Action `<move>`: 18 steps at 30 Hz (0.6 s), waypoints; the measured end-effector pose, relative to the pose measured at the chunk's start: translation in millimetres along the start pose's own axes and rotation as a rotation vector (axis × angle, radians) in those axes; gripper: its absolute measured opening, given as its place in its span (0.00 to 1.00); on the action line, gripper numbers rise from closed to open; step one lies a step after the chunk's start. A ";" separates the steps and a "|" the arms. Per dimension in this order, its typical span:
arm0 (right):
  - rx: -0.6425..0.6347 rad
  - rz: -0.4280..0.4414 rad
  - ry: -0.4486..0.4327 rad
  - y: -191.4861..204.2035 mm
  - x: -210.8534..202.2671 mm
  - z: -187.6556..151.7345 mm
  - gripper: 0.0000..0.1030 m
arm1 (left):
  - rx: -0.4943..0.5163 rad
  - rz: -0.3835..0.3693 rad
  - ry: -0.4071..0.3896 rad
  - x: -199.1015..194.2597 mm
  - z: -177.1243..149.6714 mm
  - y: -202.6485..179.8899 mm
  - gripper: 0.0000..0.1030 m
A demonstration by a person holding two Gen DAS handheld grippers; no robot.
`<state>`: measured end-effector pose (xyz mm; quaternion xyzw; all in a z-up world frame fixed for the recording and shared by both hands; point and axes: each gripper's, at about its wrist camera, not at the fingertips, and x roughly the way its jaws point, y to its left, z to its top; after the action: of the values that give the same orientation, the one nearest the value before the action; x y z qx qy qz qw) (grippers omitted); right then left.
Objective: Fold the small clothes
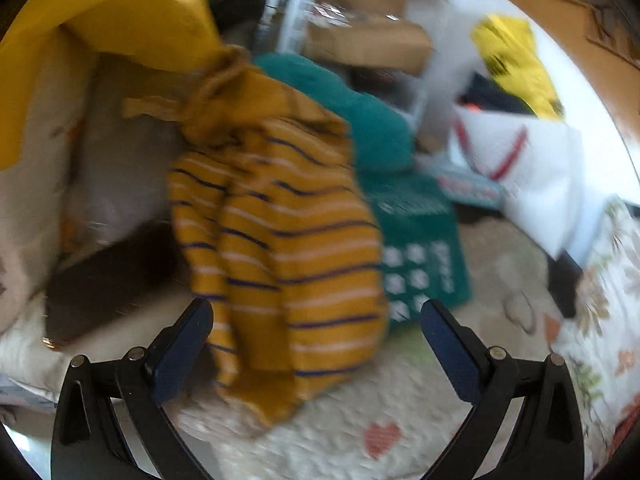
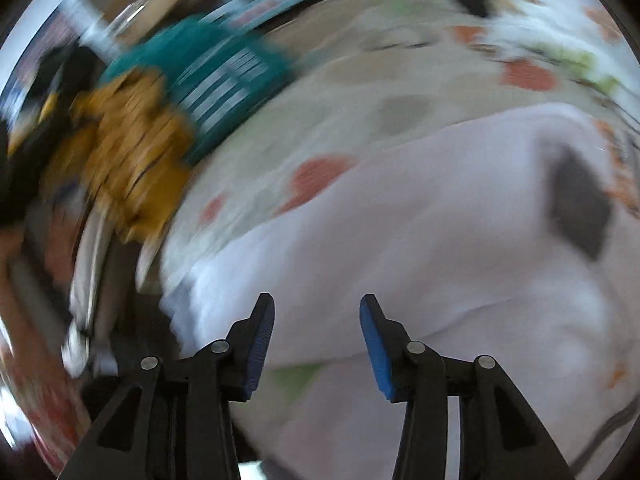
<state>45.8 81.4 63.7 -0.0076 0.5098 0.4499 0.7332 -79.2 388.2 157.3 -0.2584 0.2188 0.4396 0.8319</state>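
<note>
Striped garment [image 1: 288, 240] overlaps teal cloth [image 1: 416, 240], beside white cloth [image 2: 420, 260].

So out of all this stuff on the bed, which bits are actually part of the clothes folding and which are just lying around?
Part of the job:
- mustard striped garment
- white garment
- teal printed garment
- left gripper and right gripper, both open and empty

Just lying about:
- cardboard boxes
- yellow bag
- patterned bedspread
</note>
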 end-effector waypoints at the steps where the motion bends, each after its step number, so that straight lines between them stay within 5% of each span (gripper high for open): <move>1: -0.061 0.015 0.018 20.5 9.6 -10.3 0.53 | -0.021 0.012 0.001 2.2 2.4 9.7 1.00; 8: -0.394 -0.019 0.050 110.0 51.0 -59.3 0.56 | -0.145 0.009 0.100 28.2 8.8 42.7 1.00; 18: -0.679 -0.269 -0.064 157.1 91.7 -85.2 0.57 | -0.153 -0.009 0.111 27.5 4.9 39.4 1.00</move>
<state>-115.2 194.7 23.9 -0.3037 0.3026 0.4930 0.7570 -97.5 427.2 135.5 -0.3458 0.2292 0.4364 0.7984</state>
